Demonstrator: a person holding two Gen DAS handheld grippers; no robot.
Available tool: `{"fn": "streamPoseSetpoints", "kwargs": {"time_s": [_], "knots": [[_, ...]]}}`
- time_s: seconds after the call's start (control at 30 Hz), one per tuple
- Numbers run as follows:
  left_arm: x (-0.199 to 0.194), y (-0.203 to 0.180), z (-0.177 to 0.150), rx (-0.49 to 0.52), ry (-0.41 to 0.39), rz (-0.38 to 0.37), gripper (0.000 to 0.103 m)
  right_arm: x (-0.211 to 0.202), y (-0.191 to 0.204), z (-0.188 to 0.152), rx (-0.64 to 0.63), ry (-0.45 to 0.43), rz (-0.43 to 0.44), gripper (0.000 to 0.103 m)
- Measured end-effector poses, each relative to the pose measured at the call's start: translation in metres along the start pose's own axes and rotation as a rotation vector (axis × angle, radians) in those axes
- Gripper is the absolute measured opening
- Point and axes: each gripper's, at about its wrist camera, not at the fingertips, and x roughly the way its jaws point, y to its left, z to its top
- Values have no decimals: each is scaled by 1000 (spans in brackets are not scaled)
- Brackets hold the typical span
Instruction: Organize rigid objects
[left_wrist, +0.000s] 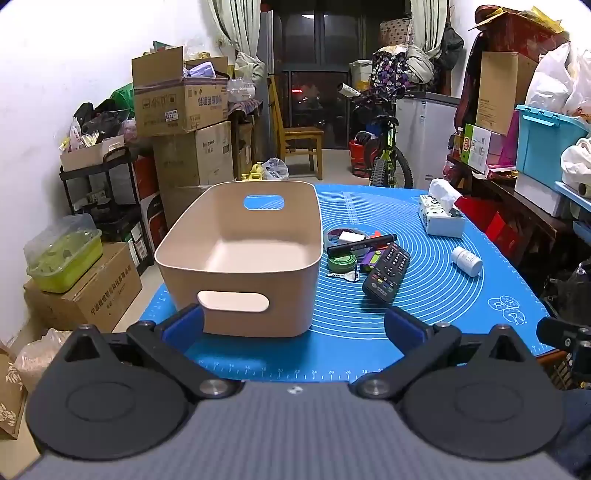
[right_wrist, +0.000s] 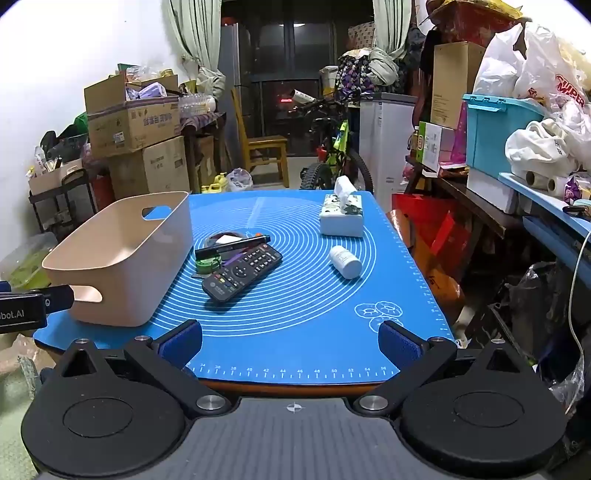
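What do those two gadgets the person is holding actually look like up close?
Both look alike. The left gripper has two blue padded fingers on black hinged links with silver bolts, two round black discs behind, and a grey ribbed body with a small crosshair mark. The right gripper is built the same. In the right view, the left one's black side shows white lettering ending "bot.AI". No sleeves or cables are visible.

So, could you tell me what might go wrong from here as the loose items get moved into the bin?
The marker lies across the pile on top of the remote, so lifting either may send it rolling. The white bottle lies on its side on the mat and could roll away from a pinch. The beige bin is empty, probably light, and may slide if bumped.
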Motion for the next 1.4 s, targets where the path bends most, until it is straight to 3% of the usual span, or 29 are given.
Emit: {"fn": "streamPoseSetpoints", "kwargs": {"time_s": [1.4], "knots": [[-3,-9,1,35,-6,-7,102,-10,-3,3,2,-34,4,101]]}}
